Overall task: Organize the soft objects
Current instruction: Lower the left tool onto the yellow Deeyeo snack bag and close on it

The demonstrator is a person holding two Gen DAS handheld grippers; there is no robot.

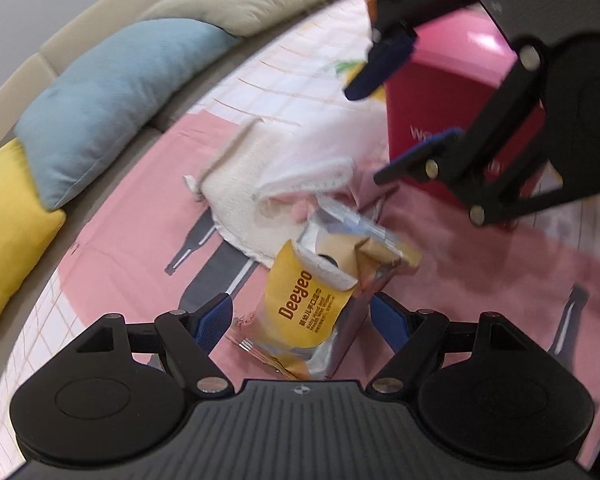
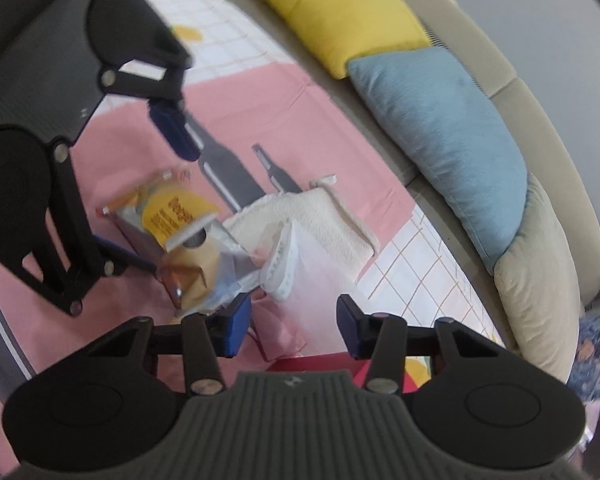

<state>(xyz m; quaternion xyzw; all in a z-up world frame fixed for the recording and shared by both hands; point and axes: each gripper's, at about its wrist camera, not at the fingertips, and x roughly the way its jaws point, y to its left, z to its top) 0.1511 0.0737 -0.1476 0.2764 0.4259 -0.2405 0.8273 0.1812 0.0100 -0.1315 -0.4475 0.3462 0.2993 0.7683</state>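
Note:
A yellow and silver Deeyeo wipes pack lies on the pink sheet, between the open fingers of my left gripper; whether they touch it I cannot tell. A cream towel with a white diaper on it lies just behind the pack. My right gripper is open and empty above the diaper, in front of the pink box. In the right wrist view, the right gripper hovers open near the diaper, towel and pack; the left gripper straddles the pack.
Yellow, blue and beige cushions line the sofa back along the left. The pink box stands at the right on the sheet. The same cushions show in the right wrist view: yellow, blue, beige.

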